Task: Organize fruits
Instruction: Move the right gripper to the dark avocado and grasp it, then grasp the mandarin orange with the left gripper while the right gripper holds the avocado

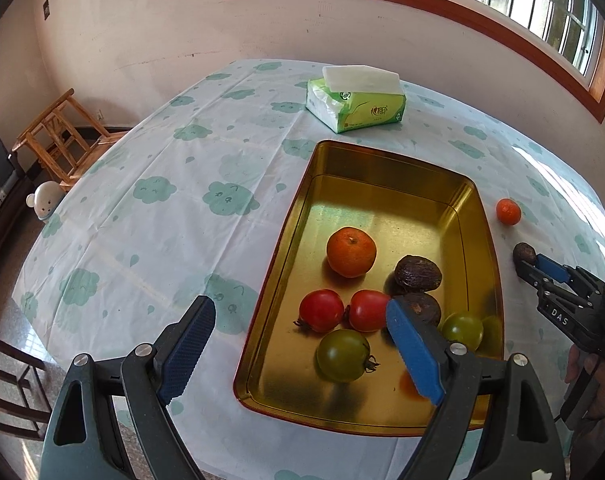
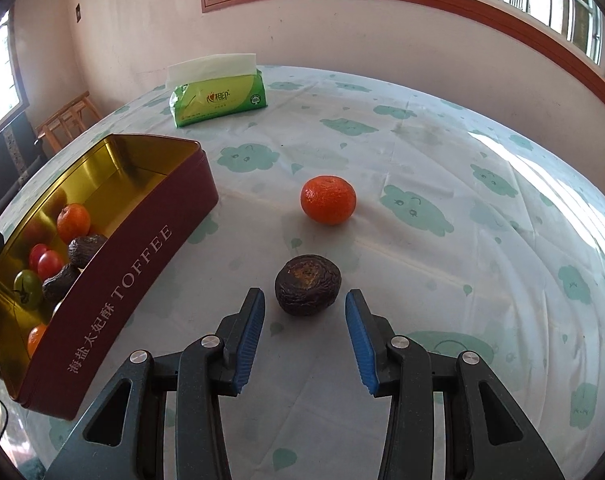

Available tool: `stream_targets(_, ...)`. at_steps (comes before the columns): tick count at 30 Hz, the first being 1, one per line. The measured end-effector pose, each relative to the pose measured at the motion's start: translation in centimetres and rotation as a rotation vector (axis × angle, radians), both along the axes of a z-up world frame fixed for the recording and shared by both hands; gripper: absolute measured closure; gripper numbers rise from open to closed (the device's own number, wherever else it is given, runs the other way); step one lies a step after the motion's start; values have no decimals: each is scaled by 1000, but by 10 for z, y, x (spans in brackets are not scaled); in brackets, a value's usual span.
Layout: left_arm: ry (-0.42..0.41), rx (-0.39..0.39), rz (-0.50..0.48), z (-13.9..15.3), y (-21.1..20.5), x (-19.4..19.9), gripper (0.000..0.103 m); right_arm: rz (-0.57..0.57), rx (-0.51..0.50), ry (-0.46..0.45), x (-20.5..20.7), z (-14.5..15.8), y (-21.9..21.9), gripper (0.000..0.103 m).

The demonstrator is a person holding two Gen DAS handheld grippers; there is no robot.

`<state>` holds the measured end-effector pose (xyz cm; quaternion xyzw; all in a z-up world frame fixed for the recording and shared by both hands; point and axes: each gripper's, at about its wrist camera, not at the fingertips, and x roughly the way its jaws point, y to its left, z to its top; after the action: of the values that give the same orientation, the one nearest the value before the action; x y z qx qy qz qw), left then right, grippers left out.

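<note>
Though jaws apart, wrinkled fruit (image 2: 307,290) just ahead.

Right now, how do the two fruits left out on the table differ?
The tangerine is bright orange and smooth; the dark fruit is brown-black and wrinkled. The tangerine lies farther from the right tongs; the dark fruit sits just ahead of their open tips, untouched. Both are roundish, similar in size, and rest on the tablecloth outside the tin.
</note>
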<state>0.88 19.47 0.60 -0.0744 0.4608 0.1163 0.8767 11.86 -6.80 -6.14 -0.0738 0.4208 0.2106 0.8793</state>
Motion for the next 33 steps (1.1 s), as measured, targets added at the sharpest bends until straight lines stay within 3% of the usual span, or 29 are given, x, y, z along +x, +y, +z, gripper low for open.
stream_targets(19, -19, 13, -143, 12, -72, 36, 18, 8, -3, -5, 7, -6, 0, 67)
stream_targets(33, -33, 27, -290, 8, -140, 75, 18, -140, -36, -14, 25, -4, -75, 67)
